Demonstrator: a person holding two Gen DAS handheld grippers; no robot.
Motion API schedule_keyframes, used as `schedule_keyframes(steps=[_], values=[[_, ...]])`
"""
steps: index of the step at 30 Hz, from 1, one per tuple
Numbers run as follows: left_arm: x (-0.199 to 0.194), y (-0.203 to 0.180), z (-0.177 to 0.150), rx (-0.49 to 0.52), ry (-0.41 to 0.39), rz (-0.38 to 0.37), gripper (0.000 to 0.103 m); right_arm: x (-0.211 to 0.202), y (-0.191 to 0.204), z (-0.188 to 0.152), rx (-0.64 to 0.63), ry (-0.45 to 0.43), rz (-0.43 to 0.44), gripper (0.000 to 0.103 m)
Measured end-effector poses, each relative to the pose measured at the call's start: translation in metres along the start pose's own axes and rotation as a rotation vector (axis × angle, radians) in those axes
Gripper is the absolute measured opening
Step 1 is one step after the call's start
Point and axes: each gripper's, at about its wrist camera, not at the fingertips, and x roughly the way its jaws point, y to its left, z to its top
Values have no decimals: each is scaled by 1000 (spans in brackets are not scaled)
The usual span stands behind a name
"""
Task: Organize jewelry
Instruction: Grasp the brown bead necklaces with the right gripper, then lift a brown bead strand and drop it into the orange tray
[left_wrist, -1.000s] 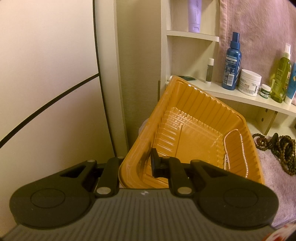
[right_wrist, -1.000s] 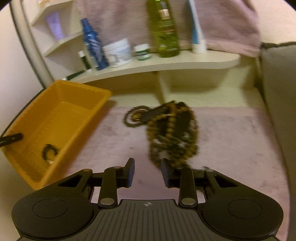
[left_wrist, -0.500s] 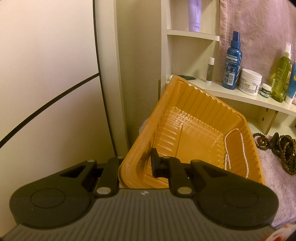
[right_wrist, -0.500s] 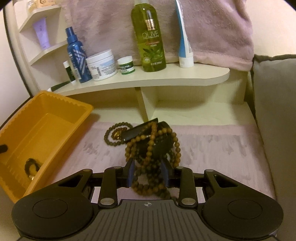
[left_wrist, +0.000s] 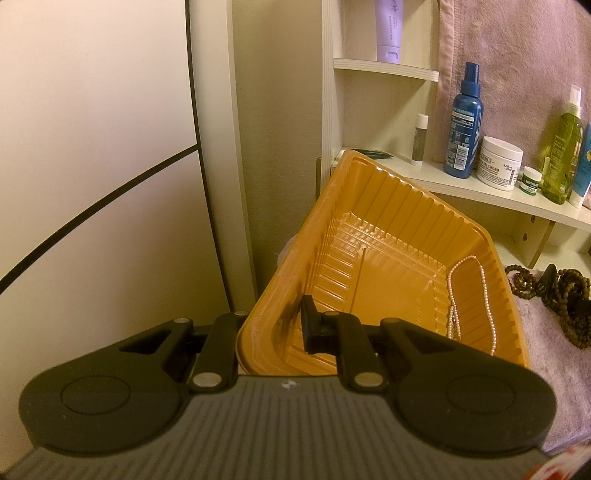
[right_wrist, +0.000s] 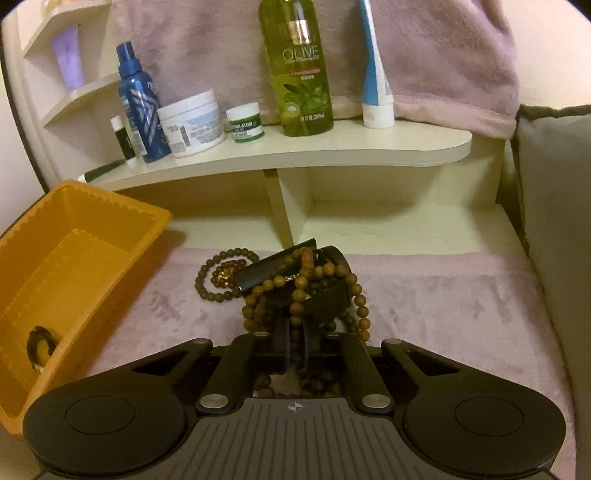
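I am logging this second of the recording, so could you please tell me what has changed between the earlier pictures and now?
The right gripper moved forward to the wooden bead necklace on the pink mat, and its jaws went from open to shut on the strands. The left gripper stayed clamped on the orange tray wall, and the pearl necklace stayed inside the tray.

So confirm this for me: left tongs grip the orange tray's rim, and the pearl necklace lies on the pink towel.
Wrong about the necklace. The left wrist view shows the pearl necklace inside the orange tray, not on the towel. The left tongs do grip its rim.
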Motion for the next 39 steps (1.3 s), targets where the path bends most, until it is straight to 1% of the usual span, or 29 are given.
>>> schedule_keyframes(steps=[5,10,20,27,33,35,39], values=[[0,0,0,-1,0,-1,14,-29,-3,6,37,-79,60,7],[0,0,0,-3,0,-2,14,-69,3,24,27,-180,114,7],[1,1,0,-6,0,-5,13,-128,15,50,-1,-297,151,7],[1,1,0,-5,0,-6,13,-159,23,56,-14,-356,171,7],[1,1,0,-6,0,-5,13,-172,36,67,-41,-375,200,7],[1,1,0,-6,0,-6,13,-173,41,71,-46,-378,215,7],[1,1,0,-5,0,-6,13,-173,55,82,-59,-393,277,7]])
